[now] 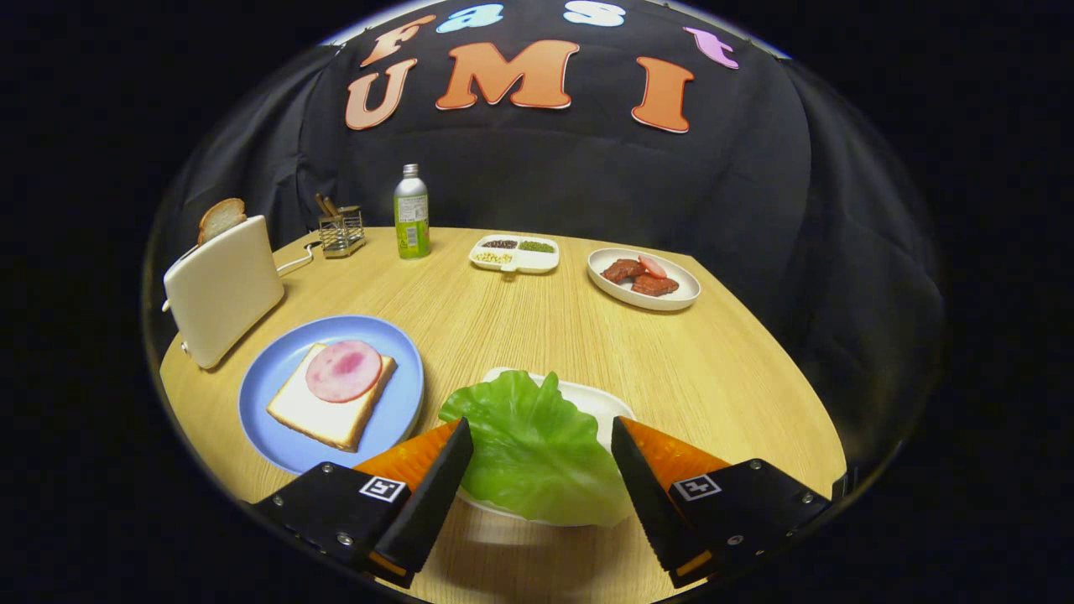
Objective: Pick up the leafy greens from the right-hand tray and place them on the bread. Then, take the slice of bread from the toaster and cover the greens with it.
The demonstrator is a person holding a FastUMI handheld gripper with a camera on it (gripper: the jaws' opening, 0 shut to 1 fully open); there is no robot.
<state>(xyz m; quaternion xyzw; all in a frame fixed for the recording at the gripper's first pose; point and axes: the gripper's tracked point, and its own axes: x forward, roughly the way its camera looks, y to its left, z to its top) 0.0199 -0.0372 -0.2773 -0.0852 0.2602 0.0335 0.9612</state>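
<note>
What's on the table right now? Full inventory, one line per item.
lettuce leaf: 1, green, on white tray, between the fingers
white tray: 1, under the leaf
blue plate: 1, beside the tray
bread slice: 1, pale, on blue plate
ham slice: 1, pink, on that bread
toaster: 1, cream, beyond the plate
toast: 1, brown, in toaster slot
bottle: 1, green, far side
wire holder: 1, beside bottle
divided dish: 1, white
meat plate: 1, white, reddish pieces
table: 1, light wood
gripper: 1, open, fingers either side of leaf
</note>
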